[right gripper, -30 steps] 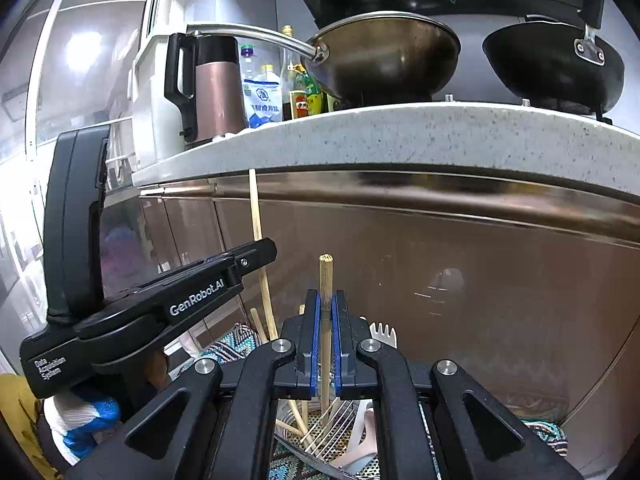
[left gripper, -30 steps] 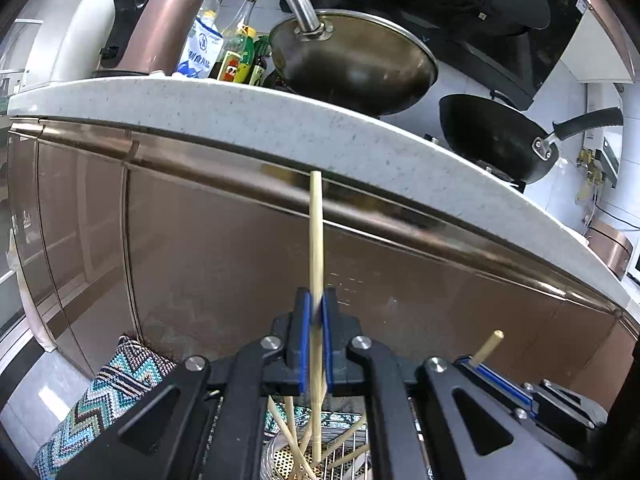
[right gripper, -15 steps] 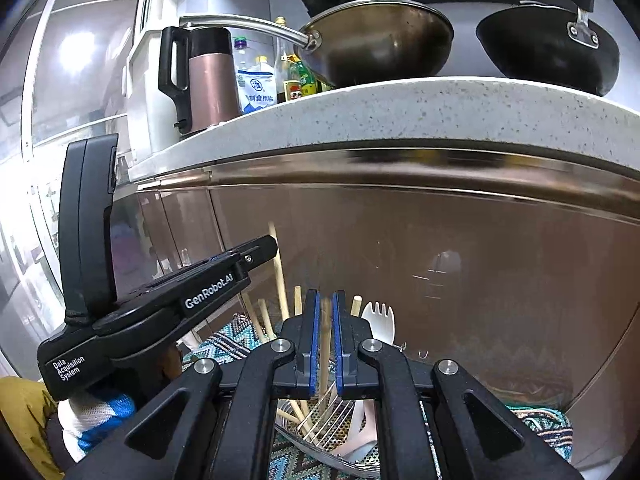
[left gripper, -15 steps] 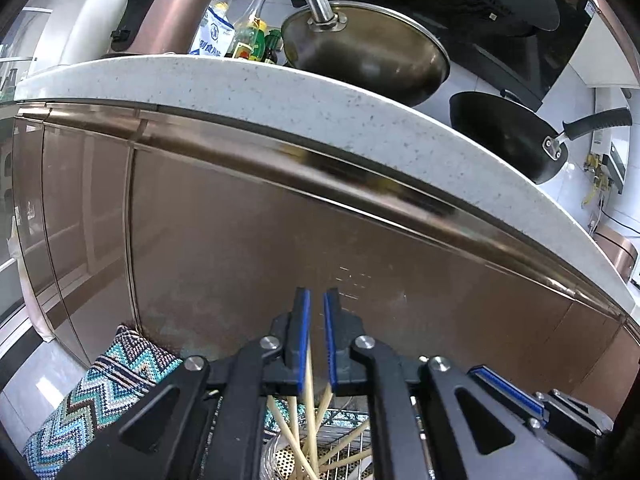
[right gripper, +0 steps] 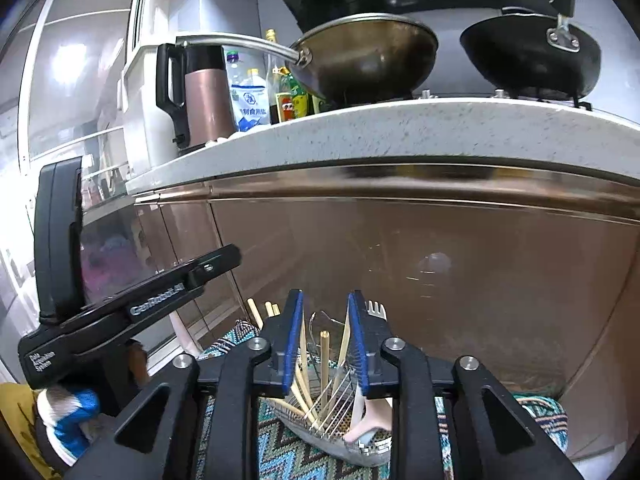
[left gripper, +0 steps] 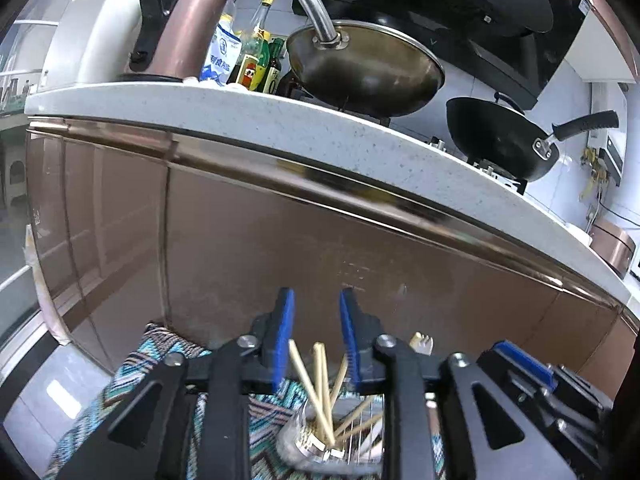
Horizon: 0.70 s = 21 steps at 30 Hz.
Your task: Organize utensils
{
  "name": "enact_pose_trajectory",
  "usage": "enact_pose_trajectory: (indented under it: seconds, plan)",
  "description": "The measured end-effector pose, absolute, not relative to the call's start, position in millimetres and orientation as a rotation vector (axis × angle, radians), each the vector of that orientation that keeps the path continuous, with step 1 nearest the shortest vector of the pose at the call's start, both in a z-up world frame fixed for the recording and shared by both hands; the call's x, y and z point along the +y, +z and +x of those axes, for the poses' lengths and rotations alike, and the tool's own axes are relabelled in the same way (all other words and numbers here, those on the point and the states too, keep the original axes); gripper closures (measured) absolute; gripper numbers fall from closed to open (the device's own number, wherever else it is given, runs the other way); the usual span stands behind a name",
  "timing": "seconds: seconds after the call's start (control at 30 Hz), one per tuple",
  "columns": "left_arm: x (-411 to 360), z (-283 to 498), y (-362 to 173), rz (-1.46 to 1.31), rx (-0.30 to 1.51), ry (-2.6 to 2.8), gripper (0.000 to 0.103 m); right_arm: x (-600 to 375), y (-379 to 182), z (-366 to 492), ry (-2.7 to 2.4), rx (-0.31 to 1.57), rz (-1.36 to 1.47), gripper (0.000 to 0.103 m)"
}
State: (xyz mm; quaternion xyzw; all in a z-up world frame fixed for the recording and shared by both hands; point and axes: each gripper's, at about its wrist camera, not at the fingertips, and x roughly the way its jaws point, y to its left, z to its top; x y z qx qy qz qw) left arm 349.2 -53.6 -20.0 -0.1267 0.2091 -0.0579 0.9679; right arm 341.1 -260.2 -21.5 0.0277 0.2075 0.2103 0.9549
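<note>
Both the left gripper (left gripper: 316, 334) and right gripper (right gripper: 325, 338) are opening with nothing clamped, the chopsticks (left gripper: 320, 384) standing in the metal holder (right gripper: 344, 436), so next each must fetch another utensil.

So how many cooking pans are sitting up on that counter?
2: a brown steel wok with a long silver handle beside the bottles, and a black wok with a dark handle to its right. Others may sit out of view.
</note>
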Motion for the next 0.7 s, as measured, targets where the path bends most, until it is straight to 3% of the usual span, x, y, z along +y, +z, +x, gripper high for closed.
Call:
enact_pose_trajectory:
  seconds: [0.27,0.53,0.7]
  plan:
    - [-42.2,289.2,5.0,-0.169,0.445,-0.074,0.069,-272.5,-13.6,292.6,0.35,0.426,0.076,0.066]
    - [-31.1,212.3,29.0,-0.078,0.414,-0.014,0.058,-286.7,-2.9,226.1,0.24,0.417,0.081,0.055]
    - [-24.1,166.3,43.4,-0.029,0.379,0.023,0.051,-284.7,8.2,185.2,0.183,0.382,0.044,0.039]
